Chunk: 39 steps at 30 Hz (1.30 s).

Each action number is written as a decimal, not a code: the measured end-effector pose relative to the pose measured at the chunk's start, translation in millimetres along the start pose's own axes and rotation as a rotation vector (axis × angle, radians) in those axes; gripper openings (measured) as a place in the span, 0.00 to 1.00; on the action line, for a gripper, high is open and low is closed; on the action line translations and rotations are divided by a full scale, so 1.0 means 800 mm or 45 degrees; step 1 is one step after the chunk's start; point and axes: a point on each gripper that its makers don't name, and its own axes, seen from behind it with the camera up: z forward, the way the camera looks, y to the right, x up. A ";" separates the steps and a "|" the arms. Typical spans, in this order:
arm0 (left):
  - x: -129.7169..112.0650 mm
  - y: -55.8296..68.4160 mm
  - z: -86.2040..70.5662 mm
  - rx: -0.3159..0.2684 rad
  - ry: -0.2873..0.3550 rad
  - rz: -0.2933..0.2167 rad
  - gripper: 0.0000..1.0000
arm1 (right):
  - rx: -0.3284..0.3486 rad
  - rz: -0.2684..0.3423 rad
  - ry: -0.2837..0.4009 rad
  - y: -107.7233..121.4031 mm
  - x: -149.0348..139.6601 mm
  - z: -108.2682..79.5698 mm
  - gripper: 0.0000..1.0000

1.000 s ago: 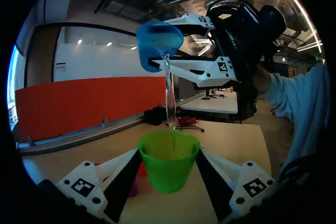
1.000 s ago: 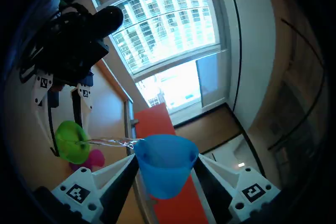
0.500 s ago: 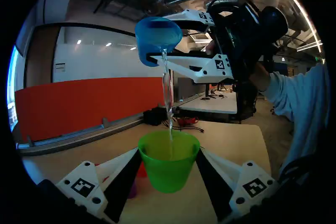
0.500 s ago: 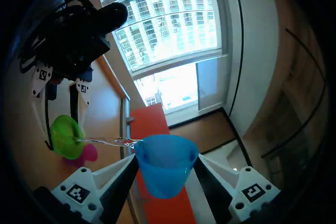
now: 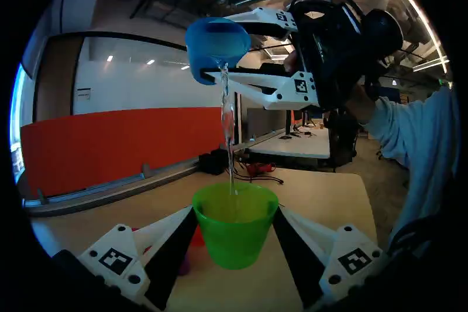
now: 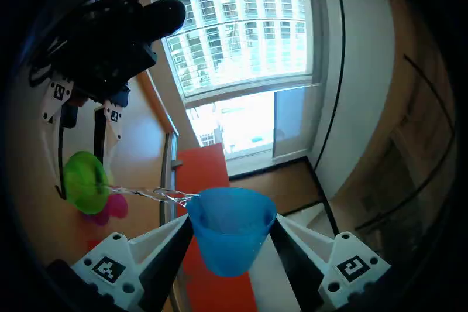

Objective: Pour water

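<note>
Right gripper point(image 6: 231, 222) clamps the tipped blue cup point(image 6: 229, 244) up high, thin stream point(image 5: 227, 130) falling into the green cup point(image 5: 234, 243) squeezed in the left gripper point(image 5: 233, 213) near the table point(image 5: 327, 195), and any wobble from that height could splash past the rim

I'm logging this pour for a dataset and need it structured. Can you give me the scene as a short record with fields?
pouring cup: blue cup, tilted, gripped by the right gripper
receiving cup: green cup, upright, gripped by the left gripper
water: stream runs from the blue cup's rim into the green cup
surface: wooden table below
other: pink object beside the green cup
</note>
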 end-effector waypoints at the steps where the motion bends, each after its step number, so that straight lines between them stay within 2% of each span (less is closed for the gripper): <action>1: 0.000 0.000 0.000 0.000 0.001 0.000 0.86 | -0.001 -0.005 0.001 0.001 0.000 0.000 0.89; 39: 0.005 0.006 0.003 -0.011 0.013 0.003 0.86 | -0.033 -0.269 -0.003 0.037 0.010 0.005 0.89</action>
